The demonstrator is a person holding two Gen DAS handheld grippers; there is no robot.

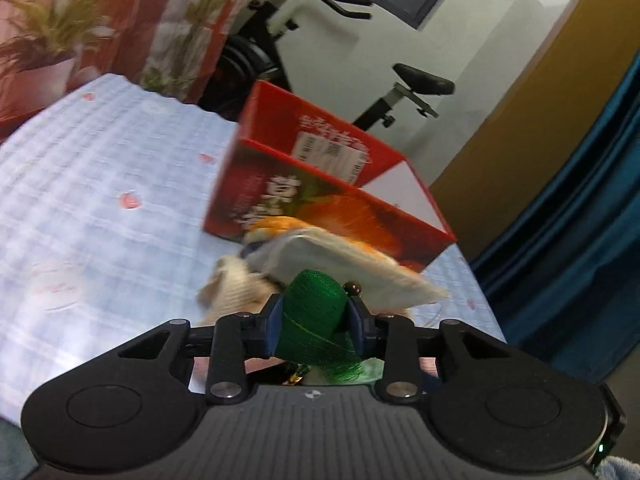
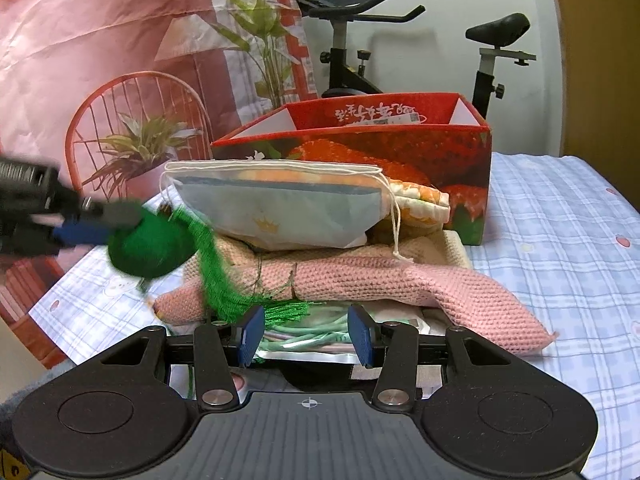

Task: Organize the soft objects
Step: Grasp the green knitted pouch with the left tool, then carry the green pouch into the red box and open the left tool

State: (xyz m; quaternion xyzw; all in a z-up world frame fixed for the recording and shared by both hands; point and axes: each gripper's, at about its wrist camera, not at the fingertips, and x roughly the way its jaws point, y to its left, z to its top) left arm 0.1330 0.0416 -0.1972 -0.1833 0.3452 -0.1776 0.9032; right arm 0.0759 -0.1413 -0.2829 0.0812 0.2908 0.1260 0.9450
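My left gripper (image 1: 314, 326) is shut on a green thread ball with a tassel (image 1: 314, 312), held above the bed. It also shows in the right wrist view (image 2: 150, 246) at the left, its tassel (image 2: 218, 276) trailing over a pile of soft things. The pile holds a white drawstring pouch (image 2: 280, 208), an orange-and-white cloth (image 2: 420, 200) and a pink knitted piece (image 2: 440, 284). My right gripper (image 2: 306, 334) is open and empty just before the pile, over packaged green cords (image 2: 320, 332). A red open-topped box (image 2: 400, 152) stands behind the pile; it also shows in the left wrist view (image 1: 320, 184).
The bed has a blue-checked sheet (image 2: 560, 240) (image 1: 100, 184). A red printed backdrop (image 2: 100, 60) hangs at the left. An exercise bike (image 2: 360, 52) stands behind the bed by the wall. A blue curtain (image 1: 580, 240) hangs at the right.
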